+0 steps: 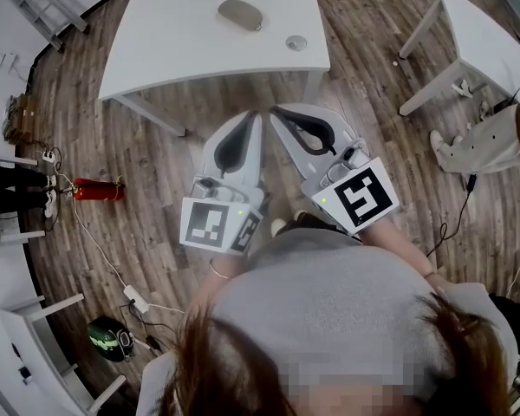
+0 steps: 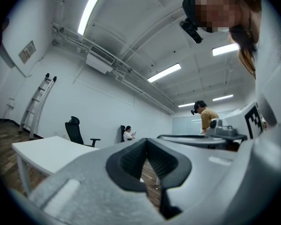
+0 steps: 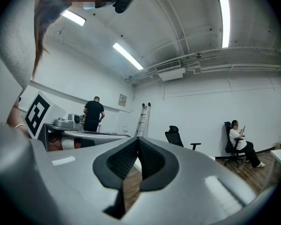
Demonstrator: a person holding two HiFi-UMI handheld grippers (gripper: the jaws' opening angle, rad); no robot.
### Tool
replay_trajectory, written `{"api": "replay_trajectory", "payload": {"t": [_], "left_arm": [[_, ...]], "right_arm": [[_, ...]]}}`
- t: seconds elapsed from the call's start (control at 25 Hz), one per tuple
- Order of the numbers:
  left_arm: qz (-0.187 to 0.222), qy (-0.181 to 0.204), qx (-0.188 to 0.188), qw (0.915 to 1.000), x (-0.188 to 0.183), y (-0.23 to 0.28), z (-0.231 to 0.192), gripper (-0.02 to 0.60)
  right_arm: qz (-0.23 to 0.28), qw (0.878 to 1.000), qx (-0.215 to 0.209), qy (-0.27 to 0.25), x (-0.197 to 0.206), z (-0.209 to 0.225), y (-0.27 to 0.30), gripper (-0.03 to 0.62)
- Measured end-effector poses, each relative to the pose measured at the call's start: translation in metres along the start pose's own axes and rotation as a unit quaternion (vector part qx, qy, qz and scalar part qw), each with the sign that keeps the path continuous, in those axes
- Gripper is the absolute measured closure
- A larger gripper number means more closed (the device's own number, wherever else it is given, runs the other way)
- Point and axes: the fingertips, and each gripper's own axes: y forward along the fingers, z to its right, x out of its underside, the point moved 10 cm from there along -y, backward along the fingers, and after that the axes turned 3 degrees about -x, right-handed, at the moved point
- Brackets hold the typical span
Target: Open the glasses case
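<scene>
I can read no words or numbers. The left hand-held gripper [image 1: 256,120] and right hand-held gripper [image 1: 279,113] carry only black-and-white square patterns; the wall notice [image 2: 27,52] is too blurred.

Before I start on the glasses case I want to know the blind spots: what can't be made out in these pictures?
Glasses case: head view only, small and far; seam and hinge side don't show.
Round thing beside it: head view, too small to identify.
Table top: left gripper view sees it edge-on, so nothing lying on it shows.
Person at the head view's right edge: cut off by the frame.
</scene>
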Motion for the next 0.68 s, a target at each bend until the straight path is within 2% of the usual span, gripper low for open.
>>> {"api": "replay_trajectory", "payload": {"t": [0.68], "left_arm": [[0.002,0.004,-0.002,1.0000,-0.0022,-0.0019,0.0066,0.579]], "right_arm": [[-0.003,1.000,-0.004,0.000,0.0000,-0.0014,-0.0065,0.589]]}}
